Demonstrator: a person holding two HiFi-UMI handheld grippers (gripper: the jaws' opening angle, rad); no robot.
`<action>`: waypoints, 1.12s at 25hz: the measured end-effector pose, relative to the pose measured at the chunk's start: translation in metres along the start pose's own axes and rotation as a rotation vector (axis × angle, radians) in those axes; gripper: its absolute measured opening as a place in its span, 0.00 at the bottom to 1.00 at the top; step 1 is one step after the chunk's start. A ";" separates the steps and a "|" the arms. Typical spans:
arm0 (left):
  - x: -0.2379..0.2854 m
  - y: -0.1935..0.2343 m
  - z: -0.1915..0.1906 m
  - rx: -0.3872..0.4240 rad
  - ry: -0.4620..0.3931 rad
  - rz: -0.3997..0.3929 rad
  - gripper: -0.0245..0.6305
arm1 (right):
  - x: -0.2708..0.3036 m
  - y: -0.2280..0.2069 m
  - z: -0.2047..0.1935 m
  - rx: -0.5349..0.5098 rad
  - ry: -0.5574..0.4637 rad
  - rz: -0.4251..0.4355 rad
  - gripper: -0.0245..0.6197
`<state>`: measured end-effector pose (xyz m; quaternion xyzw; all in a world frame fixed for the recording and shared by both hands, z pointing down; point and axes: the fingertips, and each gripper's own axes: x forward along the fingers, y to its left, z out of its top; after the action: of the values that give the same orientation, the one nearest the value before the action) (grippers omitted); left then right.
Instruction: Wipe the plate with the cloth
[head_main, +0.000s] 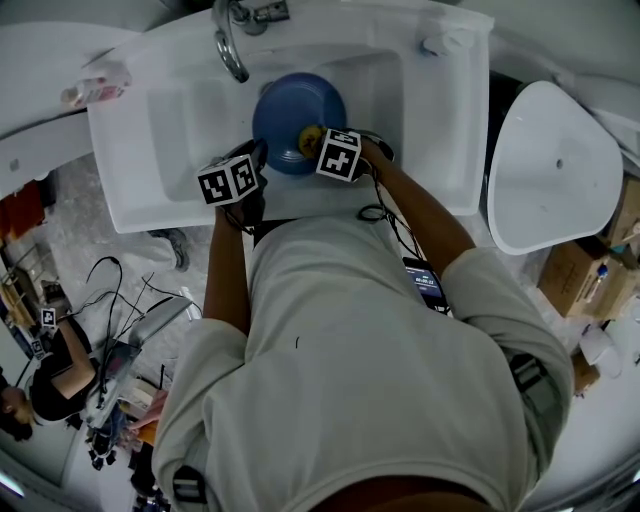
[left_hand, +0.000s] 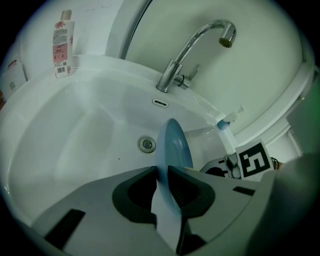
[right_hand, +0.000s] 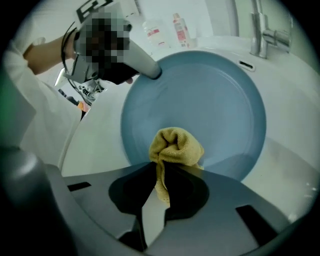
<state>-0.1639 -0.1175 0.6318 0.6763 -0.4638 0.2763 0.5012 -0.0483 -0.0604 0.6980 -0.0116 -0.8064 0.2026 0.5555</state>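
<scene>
A blue plate (head_main: 297, 115) is held on edge over the white sink (head_main: 180, 130). My left gripper (left_hand: 160, 172) is shut on the plate's (left_hand: 172, 150) rim, which runs between its jaws. The right gripper (right_hand: 161, 167) is shut on a bunched yellow cloth (right_hand: 175, 147), which presses against the lower part of the plate's (right_hand: 200, 105) face. In the head view the cloth (head_main: 309, 139) shows as a small yellow patch by the right gripper (head_main: 322, 150), with the left gripper (head_main: 255, 165) at the plate's near-left edge.
A chrome tap (left_hand: 192, 52) rises behind the basin, with the drain (left_hand: 146, 144) below it. A pink-labelled bottle (left_hand: 63, 45) stands on the sink's back left ledge. A white lid-like piece (head_main: 550, 170) lies to the right of the sink. Cables and boxes clutter the floor.
</scene>
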 end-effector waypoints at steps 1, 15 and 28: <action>0.000 0.000 0.000 0.000 -0.001 -0.001 0.16 | 0.000 -0.005 -0.002 0.054 0.001 -0.007 0.11; -0.002 -0.006 -0.002 0.011 0.000 -0.021 0.17 | -0.024 -0.094 -0.006 0.495 -0.124 -0.252 0.11; -0.002 -0.009 0.001 0.024 -0.002 -0.030 0.18 | -0.057 -0.115 0.067 0.483 -0.349 -0.293 0.11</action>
<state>-0.1567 -0.1168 0.6265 0.6893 -0.4510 0.2738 0.4966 -0.0635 -0.2006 0.6656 0.2716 -0.8110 0.3048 0.4191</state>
